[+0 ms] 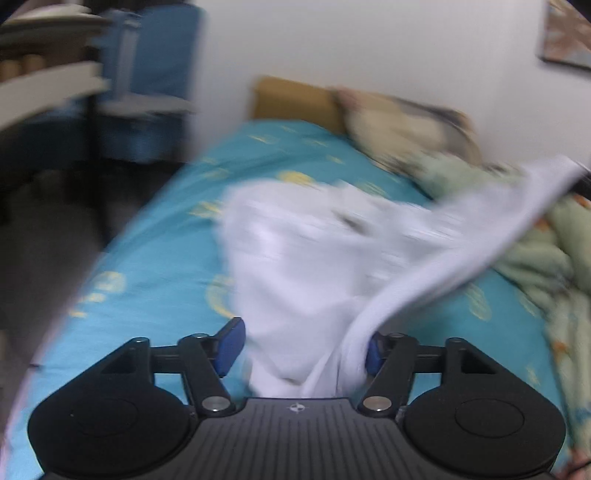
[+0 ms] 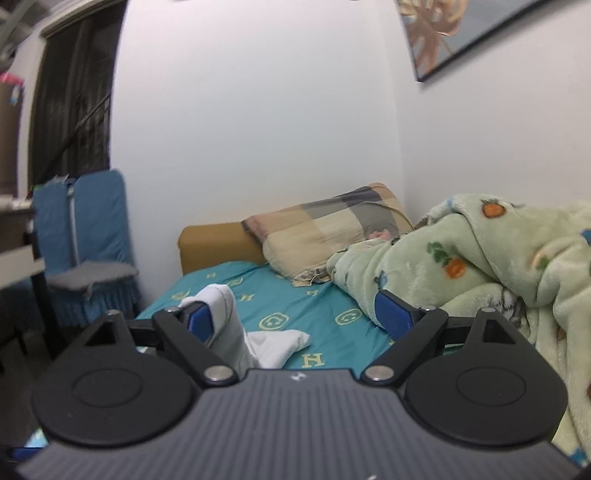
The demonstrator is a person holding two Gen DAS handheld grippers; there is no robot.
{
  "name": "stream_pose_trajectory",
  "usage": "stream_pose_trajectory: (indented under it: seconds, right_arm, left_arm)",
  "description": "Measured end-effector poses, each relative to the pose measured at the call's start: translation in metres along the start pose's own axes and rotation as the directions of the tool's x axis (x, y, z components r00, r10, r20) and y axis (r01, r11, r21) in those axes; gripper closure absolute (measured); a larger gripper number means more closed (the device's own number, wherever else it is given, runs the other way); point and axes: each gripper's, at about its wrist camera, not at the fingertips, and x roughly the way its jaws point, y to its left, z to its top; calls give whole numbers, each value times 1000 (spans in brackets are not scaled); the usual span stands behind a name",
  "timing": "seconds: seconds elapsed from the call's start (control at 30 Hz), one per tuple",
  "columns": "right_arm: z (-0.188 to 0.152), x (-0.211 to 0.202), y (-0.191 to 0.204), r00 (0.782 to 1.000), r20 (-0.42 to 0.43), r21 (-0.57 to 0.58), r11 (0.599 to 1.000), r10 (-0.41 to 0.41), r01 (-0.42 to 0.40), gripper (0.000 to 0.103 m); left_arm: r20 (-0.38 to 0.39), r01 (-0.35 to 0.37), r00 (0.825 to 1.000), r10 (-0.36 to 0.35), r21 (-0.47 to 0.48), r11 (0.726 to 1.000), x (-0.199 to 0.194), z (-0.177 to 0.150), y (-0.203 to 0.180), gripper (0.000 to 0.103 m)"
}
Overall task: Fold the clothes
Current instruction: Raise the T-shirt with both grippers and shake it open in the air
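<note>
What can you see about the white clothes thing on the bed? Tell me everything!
The white garment looks like soft, thin cloth, plain white, rumpled and not yet folded. In the left wrist view it is blurred, bunched between the fingers of the left gripper, with one long strip stretching up to the right above the turquoise bedsheet. In the right wrist view a hemmed edge rises beside the right gripper, whose jaws stand wide apart, and another part lies on the sheet. Its type is unclear.

place: home bedroom | evidence: bed [image 2: 332, 306] with teal sheet, pillow [image 2: 325, 232], fleece blanket [image 2: 480, 266], framed picture [image 2: 454, 33]
</note>
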Motion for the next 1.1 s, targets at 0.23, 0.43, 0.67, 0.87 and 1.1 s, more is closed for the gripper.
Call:
stream_pose_trajectory:
  seconds: [0.23,0.43,0.67,0.87,1.1]
  right_arm:
    - [-2,-12,-3,993,85,-24,996,-86,88,13]
    - [-2,-4,0,994,-18,-117,987,-108,106,13]
    - [21,0,2,993,-96,-149,987,-73,58,13]
    - [134,-34,7,1000,28,-142,990,1,3,13]
    - [320,-107,-9,983,154,-46,995,96,-90,13]
  left_arm:
    - [97,-86,991,88,-23,996,-40,1,9,14]
    - [137,-145,976,169,-170,975,-54,12,36,14]
    - [195,-71,973,124,-256,964,-80,33,54,18]
    - [405,70,912,57,-292,954,-174,128,48,22]
    - [545,85,838,29,-182,980,-323,272,-1,22]
